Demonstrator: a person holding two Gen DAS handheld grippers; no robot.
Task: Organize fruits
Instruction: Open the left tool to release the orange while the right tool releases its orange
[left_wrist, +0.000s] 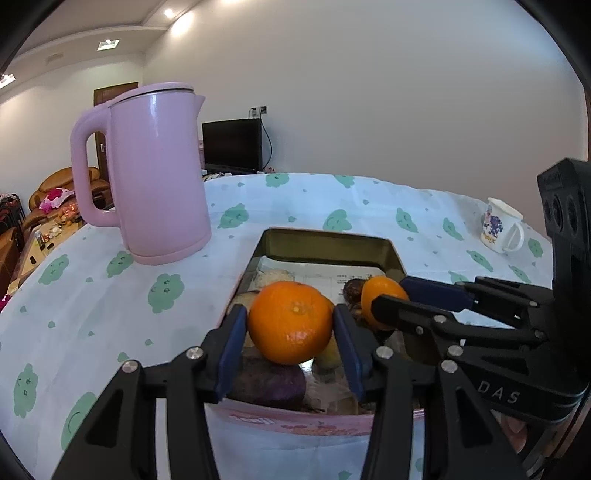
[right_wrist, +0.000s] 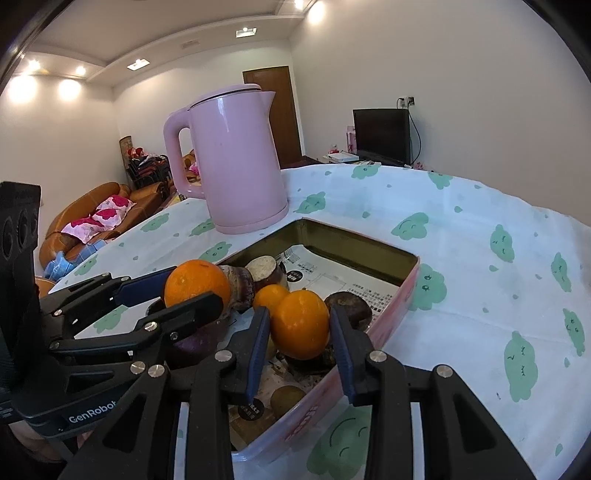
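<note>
A large orange (left_wrist: 290, 325) sits between the blue pads of my left gripper (left_wrist: 289, 312), which is shut on it just above a pink tin box (left_wrist: 325, 240). A smaller orange (right_wrist: 301, 325) is clamped in my right gripper (right_wrist: 299, 312) over the same box (right_wrist: 393, 314). The two grippers are side by side. The right gripper (left_wrist: 388, 293) shows at the right of the left wrist view, and the left gripper (right_wrist: 194, 286) with its orange (right_wrist: 195, 280) shows at the left of the right wrist view. The box is lined with paper and holds another small orange (right_wrist: 266, 295), a cut taro (right_wrist: 264, 271), a dark round fruit (right_wrist: 351, 304) and a purple root (left_wrist: 269, 384).
A tall pink kettle (left_wrist: 155, 177) stands on the cloud-print tablecloth (left_wrist: 92, 295), just beyond the box's far left corner. A white printed mug (left_wrist: 500, 230) stands at the far right. The table's curved edge runs behind them, with sofas (right_wrist: 92, 218) and a monitor (right_wrist: 382, 134) beyond.
</note>
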